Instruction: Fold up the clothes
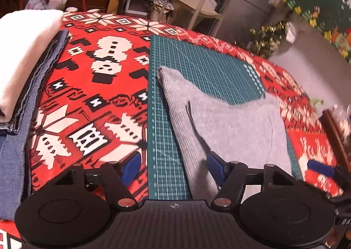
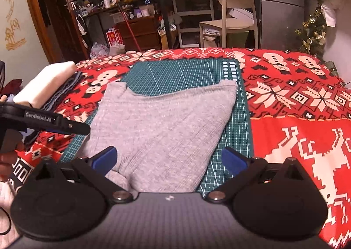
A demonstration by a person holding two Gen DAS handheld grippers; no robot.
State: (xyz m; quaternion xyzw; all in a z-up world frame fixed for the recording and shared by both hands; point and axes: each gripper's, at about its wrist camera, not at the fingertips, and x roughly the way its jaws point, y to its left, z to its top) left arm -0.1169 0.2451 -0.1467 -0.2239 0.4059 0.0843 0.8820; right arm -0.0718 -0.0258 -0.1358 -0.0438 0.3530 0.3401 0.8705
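We see a counter under a red cloth [image 2: 296, 99] with white snowflake and figure patterns, and a green cutting mat [image 2: 186, 73] with a white grid lying across its middle. Behind it the room is crowded: a dark desk piled with clutter, a pale chair [image 2: 232, 14], a grey cabinet [image 2: 280, 3], a small tinselled tree [image 2: 313, 29] at the right. At the counter's left edge sits a stack: a white folded piece [image 1: 24, 55] on top of blue denim [image 1: 19, 139]. The grey garment [image 2: 158, 126] lies on the mat, partly folded, knit ribbed; its long axis runs from the near edge away toward the far side, with two ends pointing away, a narrow one at far left and a broader one at far right, and a shallow dip between them. The left tongs [image 1: 172, 166] are spread, one blue finger over the red cloth, the other resting at the garment's near left edge; nothing is pinched. The right tongs [image 2: 169, 157] are spread wide, straddling the garment's near end, pads not pressing on it.
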